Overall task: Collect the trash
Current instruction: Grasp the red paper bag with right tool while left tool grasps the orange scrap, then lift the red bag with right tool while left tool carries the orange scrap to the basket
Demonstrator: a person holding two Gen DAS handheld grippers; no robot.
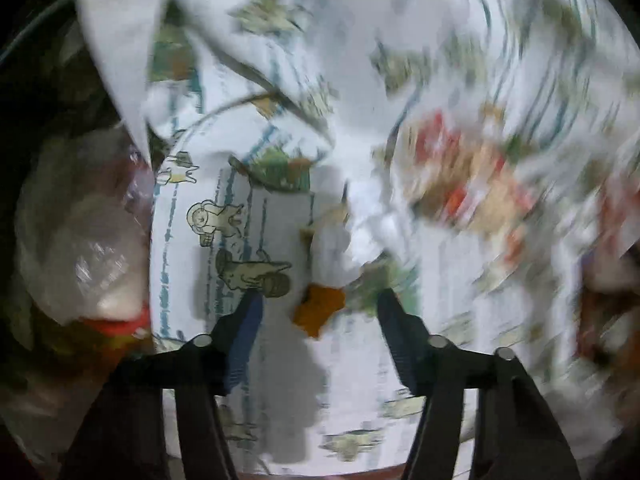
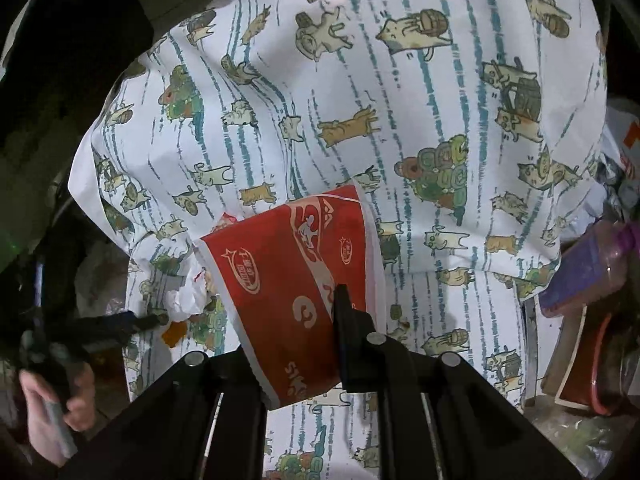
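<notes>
Between the 2 dark fingers of the right gripper [image 2: 308,320] sits a red paper cup [image 2: 296,276], flattened and printed with white logos; the jaws are nearly closed and pinch its wall, the cup tilting up and left over the cloth. Under it spreads a white cloth [image 2: 360,100] patterned with cartoon cats and broken teal stripes. Left of the cup, on that cloth, lie a crumpled white scrap [image 2: 184,296] and a small orange piece [image 2: 174,332]. The left gripper [image 1: 316,300] points down at the same cloth, its jaws about halfway apart with nothing pressed between them; the orange piece [image 1: 318,308] lies just ahead of the gap. A person's hand [image 2: 56,400] grips that tool's handle. At the right edge lies a purple plastic bottle [image 2: 580,276] among other rubbish.
</notes>
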